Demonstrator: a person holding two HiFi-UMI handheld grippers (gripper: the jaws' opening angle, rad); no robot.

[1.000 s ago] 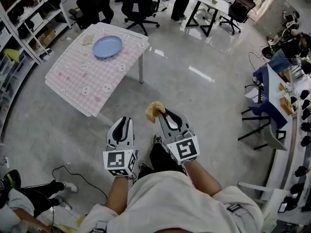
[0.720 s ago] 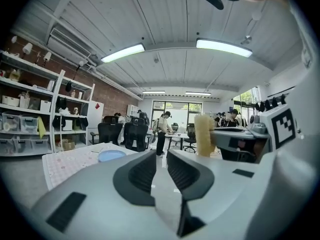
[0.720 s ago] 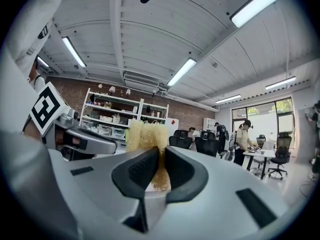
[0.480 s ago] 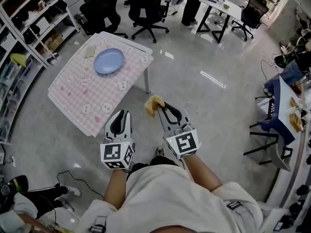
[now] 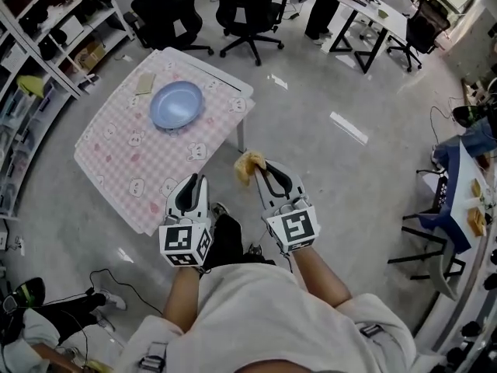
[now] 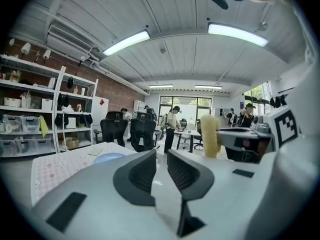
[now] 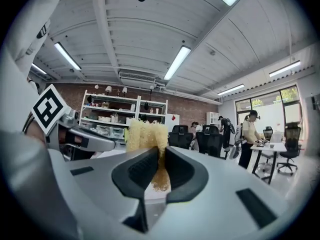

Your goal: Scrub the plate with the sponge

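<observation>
- Here, the right tongs [image 5: 260,171] are clamped on a yellow sponge [image 5: 248,165], which sticks out past the tips; in the right gripper view its frayed top rises above the jaws and the rest is squeezed between them.
- The left tongs [image 5: 194,181] hold nothing: the left gripper view shows the jaws drawn nearly together, with only a thin slit between the pads [image 6: 145,171].
- Both tongs are held side by side in front of the person's chest, above the grey floor [image 5: 326,177], short of the desk [image 5: 116,154].
- The sponge is in the air just off the desk's near corner and touches nothing but the jaws.
- The blue plate [image 5: 177,104] sits upright on the desk's far half, well apart from the sponge.
- The desk is low and covered with a pink checked cloth.
- A small flat tan thing [image 5: 145,84] lies near the plate, on its far left side; what it is cannot be told.
- Shelves [image 5: 31,53] stand left of the desk, and black chairs [image 5: 163,14] stand beyond it.
- In the left gripper view the plate shows as a blue sliver on the desk, left of the jaws.
</observation>
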